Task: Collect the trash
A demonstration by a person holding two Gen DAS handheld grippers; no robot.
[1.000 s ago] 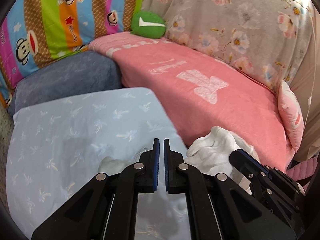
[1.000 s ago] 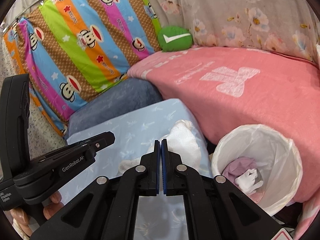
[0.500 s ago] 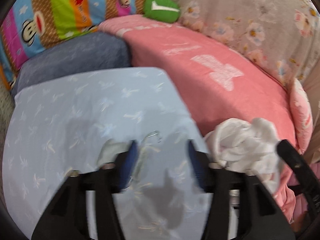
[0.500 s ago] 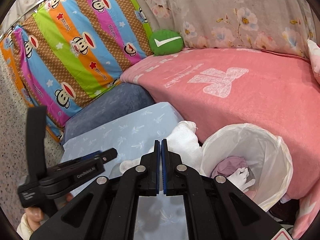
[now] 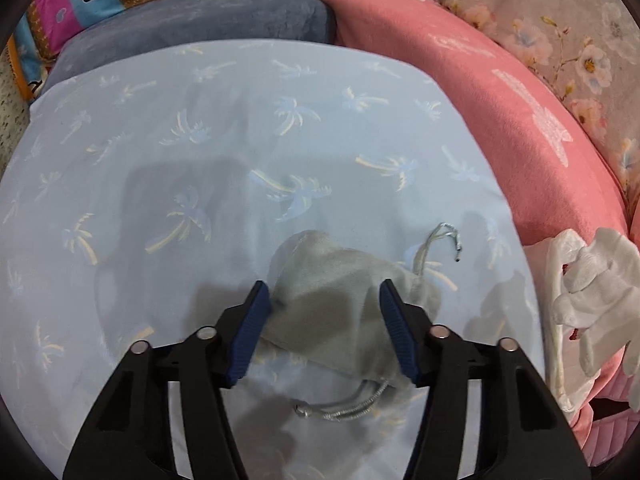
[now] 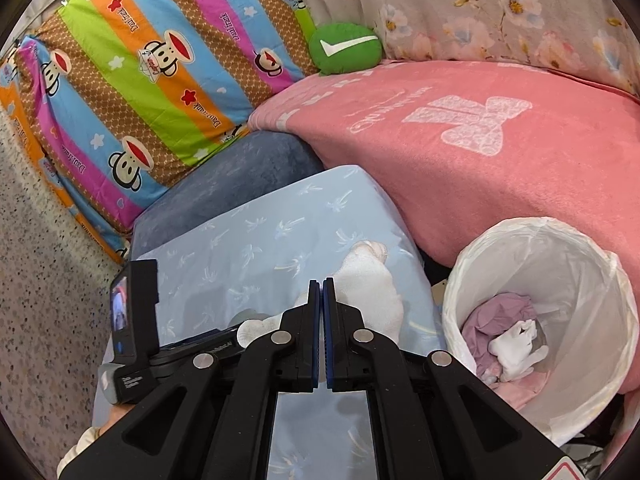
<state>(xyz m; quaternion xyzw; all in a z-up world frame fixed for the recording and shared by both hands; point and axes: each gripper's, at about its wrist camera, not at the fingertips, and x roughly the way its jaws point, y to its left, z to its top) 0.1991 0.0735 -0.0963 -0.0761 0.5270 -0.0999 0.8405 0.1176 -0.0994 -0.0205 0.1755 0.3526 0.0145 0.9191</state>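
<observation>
Right wrist view: the lined trash bin [image 6: 600, 280] holds crumpled purple and white scraps — beside it, the right gripper [image 6: 322, 304] is closed on nothing. The left gripper [image 5: 324, 300] spreads wide around a grey drawstring pouch [image 5: 340, 280] on the blue cushion [image 5: 200, 140] — not gripping.

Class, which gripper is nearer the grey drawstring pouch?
Left. The left gripper straddles the grey drawstring pouch, open; the right gripper is shut, farther back.

Home bedroom: pink blanket [image 6: 460, 160], cartoon-monkey striped quilt [image 6: 132, 80], floral sheet [image 6: 500, 8], lined wastebasket [image 6: 560, 264]
</observation>
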